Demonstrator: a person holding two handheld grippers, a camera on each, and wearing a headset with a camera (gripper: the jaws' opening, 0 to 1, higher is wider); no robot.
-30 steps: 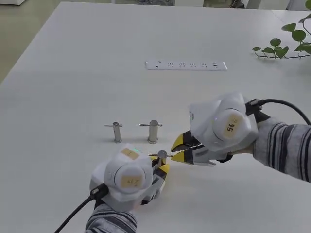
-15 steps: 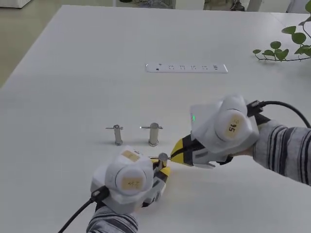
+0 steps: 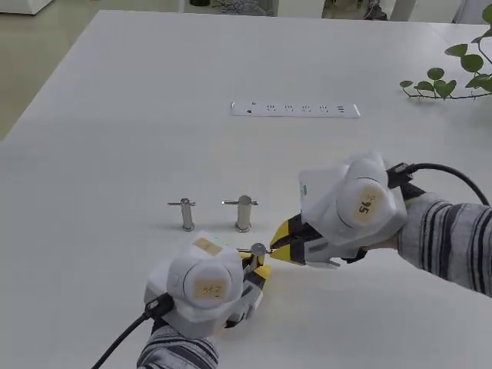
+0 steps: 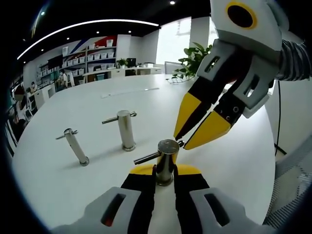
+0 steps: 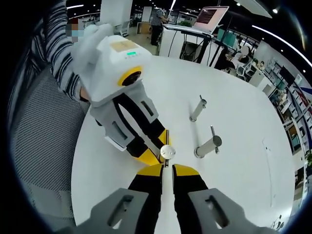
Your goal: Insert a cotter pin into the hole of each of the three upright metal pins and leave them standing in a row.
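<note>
your left gripper (image 4: 165, 171) has its jaws clamped on the lower shaft of the third metal pin (image 4: 166, 155), a smooth, shiny steel cylinder with a flat round head, held upright. your right gripper (image 4: 181, 142) has its tapered yellow jaws pinched together at the tips on one end of the cotter pin (image 4: 146, 157), a thin wire rod that passes through the head and pokes out the other side; the pinched end itself is too small to make out. just beyond, the middle pin (image 3: 244, 214) and the left pin (image 3: 186, 214) stand upright and apart, each with its own wire across the top. the matte white table (image 3: 115, 138) lies open around them out to its left edge. a white power strip (image 3: 294, 108) lies toward the far edge, and a leafy plant (image 3: 453, 73), cut off by the frame, trails at the right edge.
</note>
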